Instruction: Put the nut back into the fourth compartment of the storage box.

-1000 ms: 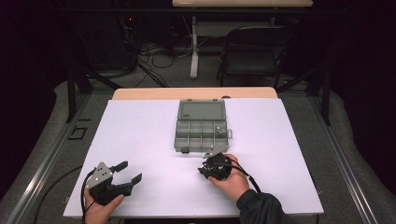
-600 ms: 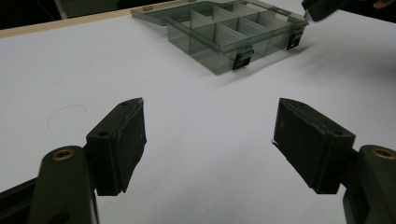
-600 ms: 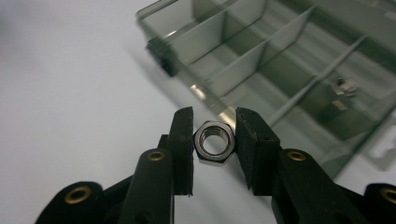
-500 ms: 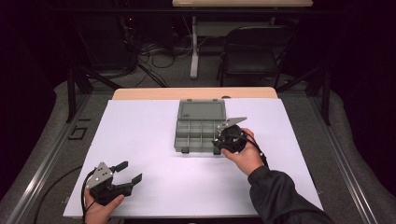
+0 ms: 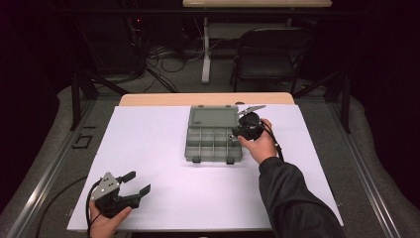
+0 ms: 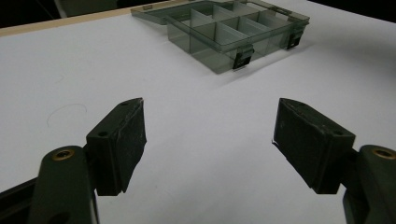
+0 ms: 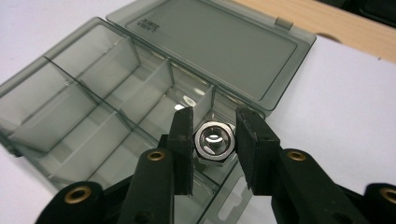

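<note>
In the right gripper view we see our right gripper (image 7: 214,142) clamped on a metal nut (image 7: 214,141) above the open organizer box (image 7: 84,93). The high view adds our left gripper (image 5: 132,183), spread wide, empty, near-left on the surface (image 5: 148,148).

grippers: 2 (image 5: 132,182) (image 5: 236,133) | nut: 1 (image 7: 214,140) | compartment box: 1 (image 5: 214,144) | chair: 1 (image 5: 270,54)

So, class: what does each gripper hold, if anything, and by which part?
The right gripper is shut on a metal nut, its pads on two opposite outer sides, above the open compartment box. The left gripper is open and holds nothing.
</note>
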